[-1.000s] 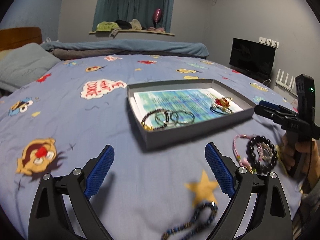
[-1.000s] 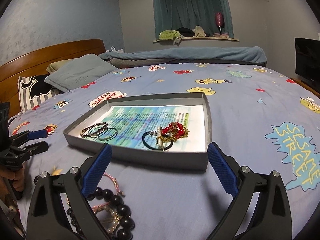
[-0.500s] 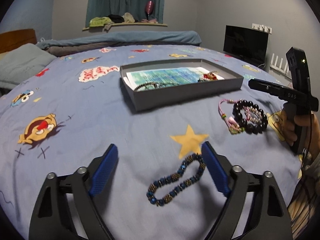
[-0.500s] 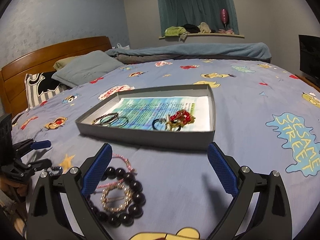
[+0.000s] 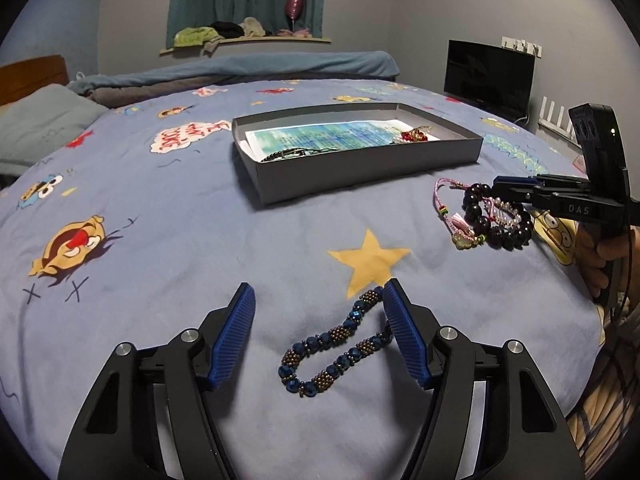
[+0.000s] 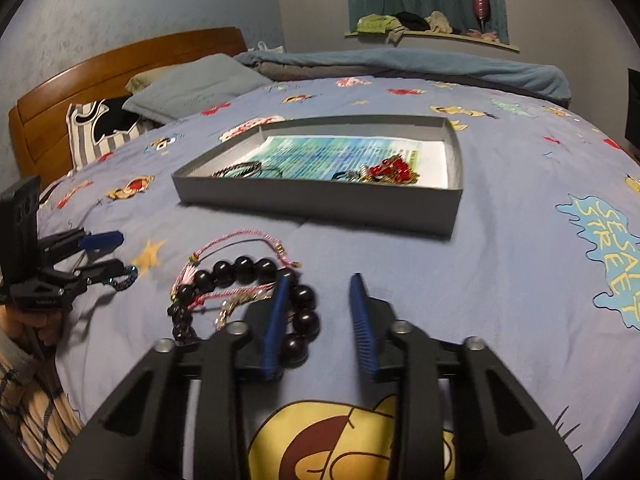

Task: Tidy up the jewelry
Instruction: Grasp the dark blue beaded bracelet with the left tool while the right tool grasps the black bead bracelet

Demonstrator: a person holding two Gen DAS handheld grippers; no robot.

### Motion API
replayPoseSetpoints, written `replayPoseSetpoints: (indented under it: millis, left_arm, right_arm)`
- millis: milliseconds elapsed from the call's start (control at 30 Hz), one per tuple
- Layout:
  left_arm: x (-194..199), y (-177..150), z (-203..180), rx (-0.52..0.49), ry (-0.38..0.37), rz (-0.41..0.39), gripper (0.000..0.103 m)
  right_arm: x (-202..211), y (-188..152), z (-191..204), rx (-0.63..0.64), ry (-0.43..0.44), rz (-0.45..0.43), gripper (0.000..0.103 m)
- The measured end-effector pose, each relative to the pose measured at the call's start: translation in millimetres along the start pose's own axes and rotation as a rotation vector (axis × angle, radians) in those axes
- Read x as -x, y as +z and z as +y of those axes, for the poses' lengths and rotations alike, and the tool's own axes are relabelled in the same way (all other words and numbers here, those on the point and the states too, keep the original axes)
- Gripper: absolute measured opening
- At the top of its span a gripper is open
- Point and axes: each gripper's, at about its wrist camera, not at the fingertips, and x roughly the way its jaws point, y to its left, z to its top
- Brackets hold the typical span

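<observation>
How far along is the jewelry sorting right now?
Partly done. The gray tray already holds dark bangles and a red beaded piece. Nothing is gripped yet: the left gripper is open around the blue beaded bracelet, and the right gripper is open at the black bead bracelet. Left on the bedspread: those two and the pink cord bracelet.

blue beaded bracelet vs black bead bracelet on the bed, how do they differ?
The blue beaded bracelet has small blue and bronze beads; the black bead bracelet has large glossy black ones. The blue one lies alone, squashed into a narrow loop; the black one stays round, tangled with a pink cord bracelet. The blue one sits between the left hand-held gripper fingers; the black one is at the right hand-held gripper. Both lie outside the grey tray.
</observation>
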Motion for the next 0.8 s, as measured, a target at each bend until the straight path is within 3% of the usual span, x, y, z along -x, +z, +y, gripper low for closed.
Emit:
replayPoseSetpoints:
  millis: [67, 400, 700, 800]
  left_arm:
    - [0, 0, 0, -0.002, -0.002, 0.003, 0.068]
    - [-4, -3, 0, -0.007, -0.004, 0.031, 0.068]
    - [-2, -5, -1, -0.019, -0.03, 0.037, 0.066]
    - [-2, -7, 0, -0.023, -0.036, 0.045, 0.06]
  right_arm:
    - [-2, -1, 2, 0.013, 0.005, 0.013, 0.018]
    - [-5, -4, 4, 0.031, 0.039, 0.065, 0.018]
    - [10, -1, 7, 0.049, 0.003, -0.032, 0.014]
    - [16, 3, 4, 0.036, 0.006, -0.07, 0.014]
